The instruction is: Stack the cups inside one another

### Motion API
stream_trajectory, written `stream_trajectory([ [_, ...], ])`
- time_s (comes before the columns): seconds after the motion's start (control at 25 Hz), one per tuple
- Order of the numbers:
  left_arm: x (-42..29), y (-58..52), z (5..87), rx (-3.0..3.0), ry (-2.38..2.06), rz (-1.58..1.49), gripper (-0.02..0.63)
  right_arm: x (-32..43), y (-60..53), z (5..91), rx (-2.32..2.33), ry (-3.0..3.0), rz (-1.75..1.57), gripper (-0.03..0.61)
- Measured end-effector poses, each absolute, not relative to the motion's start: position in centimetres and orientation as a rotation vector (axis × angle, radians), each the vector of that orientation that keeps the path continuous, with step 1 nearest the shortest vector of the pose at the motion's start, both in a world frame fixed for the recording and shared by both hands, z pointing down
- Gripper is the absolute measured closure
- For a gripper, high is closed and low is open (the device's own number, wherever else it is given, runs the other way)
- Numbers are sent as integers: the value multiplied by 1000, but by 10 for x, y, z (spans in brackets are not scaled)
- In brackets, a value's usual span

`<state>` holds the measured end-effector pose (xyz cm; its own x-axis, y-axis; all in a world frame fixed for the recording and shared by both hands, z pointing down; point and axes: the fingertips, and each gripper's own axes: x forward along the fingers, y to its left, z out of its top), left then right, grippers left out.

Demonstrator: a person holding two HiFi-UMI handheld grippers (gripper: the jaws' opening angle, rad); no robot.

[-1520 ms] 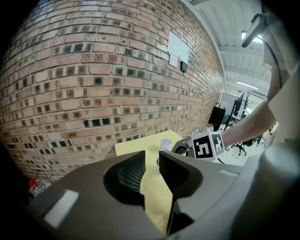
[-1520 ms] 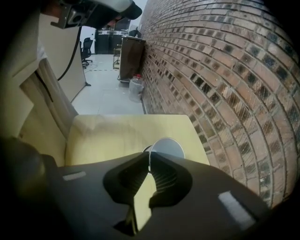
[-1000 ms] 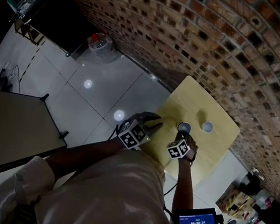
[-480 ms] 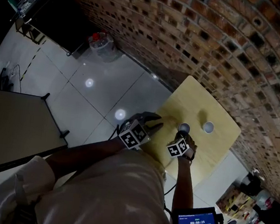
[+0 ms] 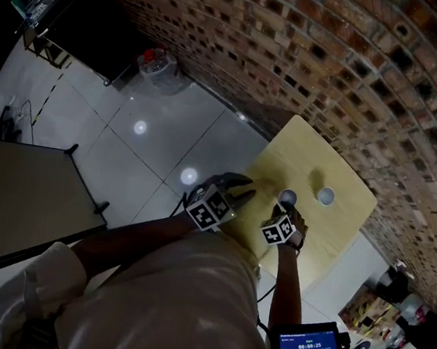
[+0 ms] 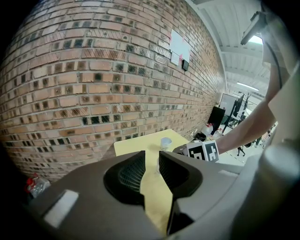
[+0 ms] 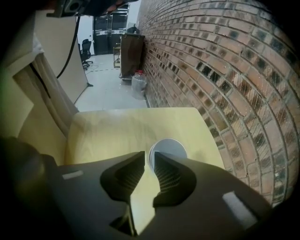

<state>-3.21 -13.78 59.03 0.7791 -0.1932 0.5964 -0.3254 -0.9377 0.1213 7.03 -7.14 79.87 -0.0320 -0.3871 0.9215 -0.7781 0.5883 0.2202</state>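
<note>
Surface: pale yellow, against brick wall; tiled floor beside.
Cups: near cup, far cup, upright on surface.
Right gripper: fingers narrowly apart, astride near cup's rim.
Left gripper: fingers slightly spread, empty.

Head view: from high above, facing steeply down onto table, floor and brick wall, all far off. Left gripper view: from low by the table's edge, facing across it toward the wall. Right gripper view: tilted steeply down, close over a cup. Shared by all three: table and wall.
</note>
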Motion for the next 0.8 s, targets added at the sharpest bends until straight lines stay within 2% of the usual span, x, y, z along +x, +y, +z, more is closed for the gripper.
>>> stream_trajectory([
  [0.6,-30,-137,590,2767,-401,903,502,73,-74,805,1039,-1651,428,525],
  [0.8,-30,-139,588,2771,-408,901,502,79,-78,776,1156,-1676,445,523],
])
